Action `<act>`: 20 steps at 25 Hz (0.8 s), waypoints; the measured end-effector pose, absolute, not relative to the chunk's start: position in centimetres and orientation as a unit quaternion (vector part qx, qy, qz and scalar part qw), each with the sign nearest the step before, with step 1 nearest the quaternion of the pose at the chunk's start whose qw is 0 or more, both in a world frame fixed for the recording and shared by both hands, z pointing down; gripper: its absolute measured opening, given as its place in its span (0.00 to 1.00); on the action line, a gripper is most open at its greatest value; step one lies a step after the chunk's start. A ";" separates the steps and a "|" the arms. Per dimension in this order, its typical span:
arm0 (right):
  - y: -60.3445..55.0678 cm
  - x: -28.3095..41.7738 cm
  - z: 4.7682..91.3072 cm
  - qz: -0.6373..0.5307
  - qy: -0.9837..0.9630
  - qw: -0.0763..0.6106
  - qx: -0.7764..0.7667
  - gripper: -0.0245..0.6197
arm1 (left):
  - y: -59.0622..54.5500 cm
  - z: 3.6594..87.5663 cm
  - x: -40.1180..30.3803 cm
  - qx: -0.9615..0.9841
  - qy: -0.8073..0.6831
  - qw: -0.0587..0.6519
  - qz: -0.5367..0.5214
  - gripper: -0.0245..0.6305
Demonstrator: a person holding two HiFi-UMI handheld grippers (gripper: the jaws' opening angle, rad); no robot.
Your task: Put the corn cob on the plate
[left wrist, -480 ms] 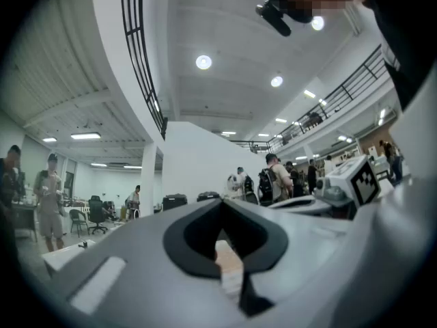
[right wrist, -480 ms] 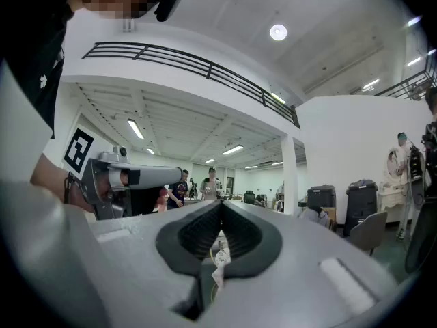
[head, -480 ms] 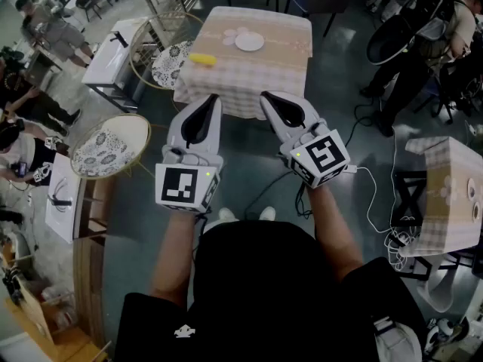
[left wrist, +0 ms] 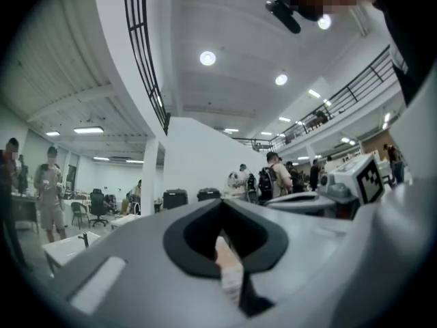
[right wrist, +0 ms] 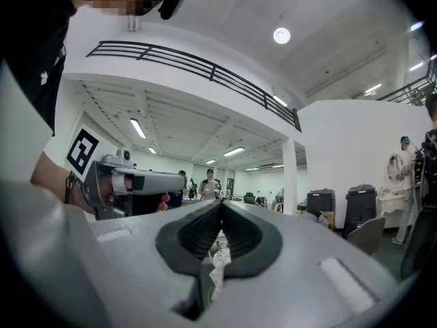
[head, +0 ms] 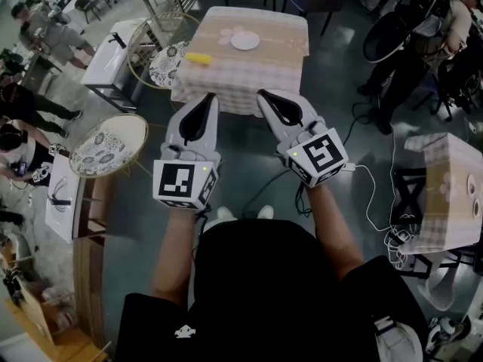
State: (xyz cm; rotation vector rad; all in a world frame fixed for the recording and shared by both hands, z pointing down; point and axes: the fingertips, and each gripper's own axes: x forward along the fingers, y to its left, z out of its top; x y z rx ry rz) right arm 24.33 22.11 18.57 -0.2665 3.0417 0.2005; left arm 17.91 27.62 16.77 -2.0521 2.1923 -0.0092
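Left claw apart from corn cob

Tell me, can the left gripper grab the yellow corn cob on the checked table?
Probably not yet. The left gripper is shut and held short of the checked table, where the yellow corn cob lies near the left edge. Nothing blocks the way; stepping closer should do.

The small yellow corn cob on the beige checked tablecloth is too small to show kernels. A second checked cloth-covered table is cut off by the right edge, and the wearer's black-clad torso hides the white shoes (only the toes show).
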 end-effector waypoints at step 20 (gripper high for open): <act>20.6 27.5 20.1 0.052 0.996 0.030 -0.067 0.04 | 26.7 18.5 19.9 -0.665 0.745 0.037 0.015 0.05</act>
